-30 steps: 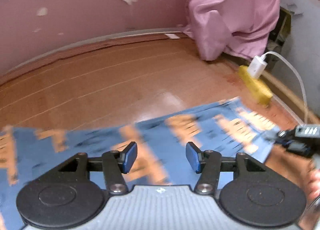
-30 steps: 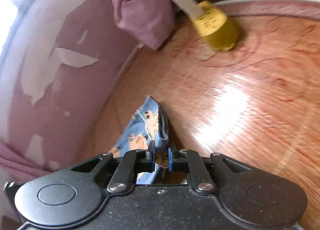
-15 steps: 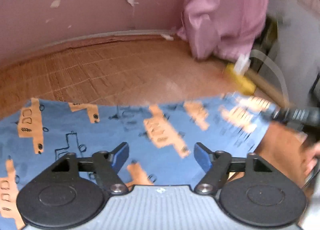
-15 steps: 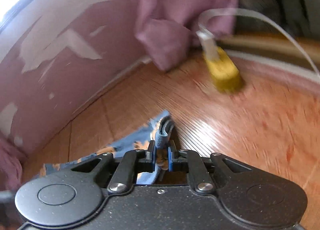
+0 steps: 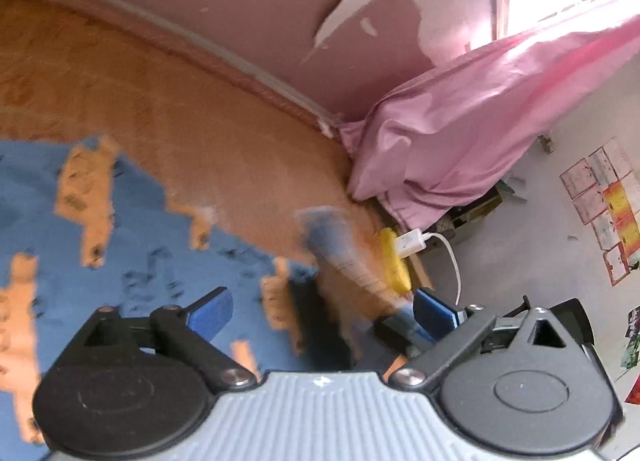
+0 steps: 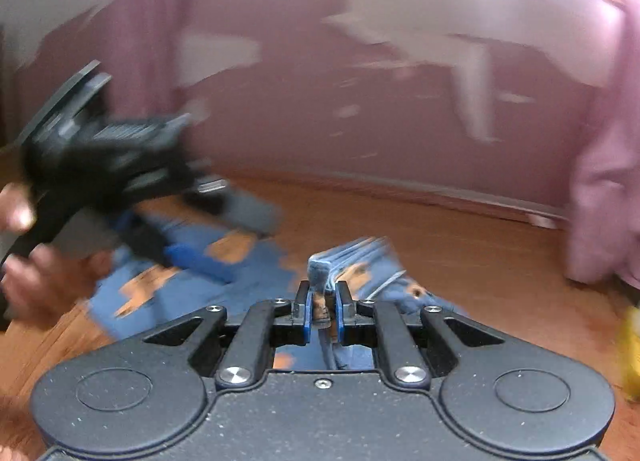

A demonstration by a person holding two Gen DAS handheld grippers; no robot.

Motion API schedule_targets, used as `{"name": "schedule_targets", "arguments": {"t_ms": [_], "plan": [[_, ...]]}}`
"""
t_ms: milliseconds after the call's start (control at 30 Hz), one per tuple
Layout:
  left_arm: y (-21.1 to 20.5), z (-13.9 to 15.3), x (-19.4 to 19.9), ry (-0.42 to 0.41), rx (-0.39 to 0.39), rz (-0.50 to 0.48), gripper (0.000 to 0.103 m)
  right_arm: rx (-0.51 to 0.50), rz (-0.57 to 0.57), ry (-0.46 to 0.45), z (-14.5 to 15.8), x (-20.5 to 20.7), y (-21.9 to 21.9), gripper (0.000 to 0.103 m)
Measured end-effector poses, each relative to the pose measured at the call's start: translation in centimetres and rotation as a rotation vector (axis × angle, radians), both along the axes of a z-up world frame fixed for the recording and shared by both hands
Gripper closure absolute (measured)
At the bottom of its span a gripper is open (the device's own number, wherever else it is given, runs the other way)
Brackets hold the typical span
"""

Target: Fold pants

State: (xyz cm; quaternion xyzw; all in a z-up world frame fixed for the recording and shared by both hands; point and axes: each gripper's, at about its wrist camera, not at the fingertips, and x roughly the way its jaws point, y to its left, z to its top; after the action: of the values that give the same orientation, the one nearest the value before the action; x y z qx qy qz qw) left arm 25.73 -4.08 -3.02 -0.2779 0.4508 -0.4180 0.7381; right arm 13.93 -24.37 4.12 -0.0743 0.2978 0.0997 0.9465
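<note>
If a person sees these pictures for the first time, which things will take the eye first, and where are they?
First come the blue pants with orange shapes, spread over the wooden floor at the lower left of the left wrist view. In the right wrist view, the right tongs are shut on a bunched edge of them, low in the centre. A pink cloth hangs by the peeling pink wall, on the right.

Bare floor (image 5: pixel 200 133) ahead; wall (image 5: pixel 260 1), pink cloth (image 5: pixel 440 141) block beyond.
</note>
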Motion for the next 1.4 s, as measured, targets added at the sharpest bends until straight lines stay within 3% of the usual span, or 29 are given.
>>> {"name": "schedule_targets", "arguments": {"t_ms": [167, 233, 433, 600, 700, 767, 800, 867, 967, 1400], "plan": [[2.0, -4.2, 0.9, 0.15, 0.045, 0.034, 0.006, -0.029, 0.058, 0.122, -5.2, 0.7, 4.7, 0.092], [2.2, -4.7, 1.0, 0.15, 0.046, 0.042, 0.008, -0.013, 0.038, 0.134, -6.1, 0.5, 4.9, 0.092], [1.0, -4.5, 1.2, 0.176, 0.068, -0.017, 0.009, 0.041, -0.019, 0.064, -5.8, -1.0, 4.1, 0.092], [-0.3, -4.7, 1.5, 0.247, 0.075, 0.009, 0.013, 0.084, -0.043, 0.01, -4.9, -1.5, 3.1, 0.092], [-1.3, -4.8, 2.0, 0.271, 0.112, 0.043, 0.034, 0.086, -0.038, 0.006, -4.7, -1.9, 2.9, 0.092], [-2.0, -5.1, 2.5, 0.294, 0.142, 0.058, 0.055, 0.083, -0.033, 0.011, -4.6, -2.1, 2.7, 0.091], [-2.4, -5.2, 2.6, 0.3, 0.152, 0.065, 0.059, 0.081, -0.033, 0.015, -4.6, -2.1, 2.7, 0.091], [-2.8, -5.3, 2.7, 0.293, 0.183, 0.075, 0.08, 0.077, -0.035, 0.021, -4.7, -2.1, 2.7, 0.091], [-3.4, -5.1, 2.5, 0.254, 0.24, 0.083, 0.091, 0.072, -0.04, 0.025, -4.9, -2.1, 2.6, 0.091], [-3.7, -2.0, 1.7, 0.068, 0.346, 0.052, 0.093, 0.021, -0.004, 0.003, -4.9, -2.0, 3.9, 0.091]]}}
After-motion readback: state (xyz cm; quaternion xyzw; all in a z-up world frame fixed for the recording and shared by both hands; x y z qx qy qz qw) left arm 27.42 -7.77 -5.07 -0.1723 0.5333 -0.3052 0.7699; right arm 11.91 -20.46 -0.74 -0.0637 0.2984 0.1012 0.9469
